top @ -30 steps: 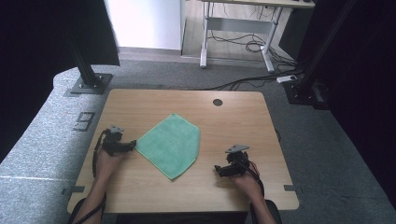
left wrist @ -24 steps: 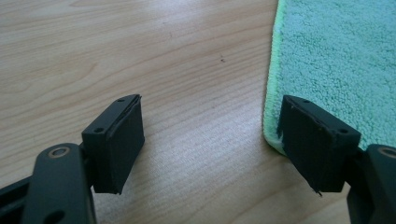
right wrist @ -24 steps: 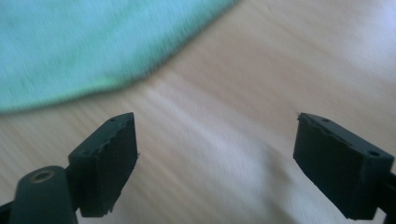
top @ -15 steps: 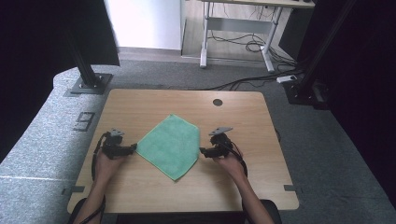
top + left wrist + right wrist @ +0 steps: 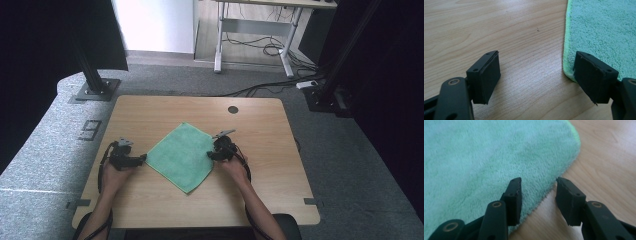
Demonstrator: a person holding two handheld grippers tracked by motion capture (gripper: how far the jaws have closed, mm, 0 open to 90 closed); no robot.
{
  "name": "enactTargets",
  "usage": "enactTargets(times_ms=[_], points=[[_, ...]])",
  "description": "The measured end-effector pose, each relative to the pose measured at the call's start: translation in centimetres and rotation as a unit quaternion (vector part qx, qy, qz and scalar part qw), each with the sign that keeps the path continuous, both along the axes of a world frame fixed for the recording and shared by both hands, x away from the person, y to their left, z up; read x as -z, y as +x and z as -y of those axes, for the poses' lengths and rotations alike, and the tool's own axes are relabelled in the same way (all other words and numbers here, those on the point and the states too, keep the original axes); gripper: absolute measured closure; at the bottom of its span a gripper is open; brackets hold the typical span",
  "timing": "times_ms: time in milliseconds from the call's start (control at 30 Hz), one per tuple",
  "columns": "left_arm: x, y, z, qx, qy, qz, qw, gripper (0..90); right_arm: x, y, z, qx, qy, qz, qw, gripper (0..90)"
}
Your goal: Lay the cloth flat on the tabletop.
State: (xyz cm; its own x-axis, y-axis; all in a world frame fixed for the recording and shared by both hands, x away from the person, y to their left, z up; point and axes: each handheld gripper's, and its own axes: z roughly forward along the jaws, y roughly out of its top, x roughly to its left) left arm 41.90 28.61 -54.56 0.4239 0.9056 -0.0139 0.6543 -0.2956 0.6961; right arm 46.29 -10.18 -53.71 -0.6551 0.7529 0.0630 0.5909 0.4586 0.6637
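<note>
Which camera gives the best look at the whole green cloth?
The high view: the cloth lies flat on the table, all four corners visible, between the two grippers. The left gripper view shows one edge and a corner beside its open jaws. The right gripper view shows a rounded corner, with the cloth's edge running between its jaws, which have just been closing.

cloth: cut off at the top and right edges in the left gripper view.
cloth corner: partly hidden behind the left hand-held gripper pad there.
forearms: cut off at the high view's bottom edge.
right hand-held gripper: too small, perhaps touching the cloth.
</note>
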Motion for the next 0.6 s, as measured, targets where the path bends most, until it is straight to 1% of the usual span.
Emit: enactTargets(times_ms=[33,67,167,233,300,367,400,500,533,600], points=[[0.0,0.0,0.0,0.0,0.0,0.0,1.0,21.7,0.0,0.0,0.0,0.005,0.009,-0.002,0.9999,62.4],[0.0,0.0,0.0,0.0,0.0,0.0,1.0,21.5,0.0,0.0,0.0,0.002,0.016,-0.008,0.9998,69.6],[0.0,0.0,0.1,0.0,0.0,0.001,1.0,21.4,0.0,-0.3,-0.5,-0.008,0.016,-0.01,0.9998,82.6],[0.0,0.0,0.1,0.0,0.0,0.001,1.0,21.4,-0.1,-0.5,-0.8,-0.007,0.006,-0.004,1.0,84.5],[0.0,0.0,0.1,0.0,0.0,0.001,1.0,21.4,-0.5,-0.6,-1.0,-0.005,-0.007,0.007,0.9999,85.0],[0.0,0.0,0.1,0.001,-0.001,0.001,1.0,21.3,-1.2,-0.7,-1.2,-0.004,-0.008,0.017,0.9998,85.1],[0.0,0.0,0.1,0.001,-0.001,0.001,1.0,21.3,-1.8,-0.8,-1.5,-0.005,-0.008,0.022,0.9997,85.0],[0.0,0.1,0.2,0.0,-0.001,0.0,1.0,20.5,-3.2,-1.2,-2.6,-0.02,-0.01,0.035,0.9991,84.9],[0.0,0.1,0.2,0.0,0.0,0.0,1.0,20.3,-3.7,-1.4,-3.2,-0.025,-0.011,0.038,0.9989,84.9],[0.0,0.1,0.2,0.0,-0.001,0.0,1.0,20.3,-4.1,-1.6,-4.4,-0.042,-0.012,0.043,0.9981,84.8]])
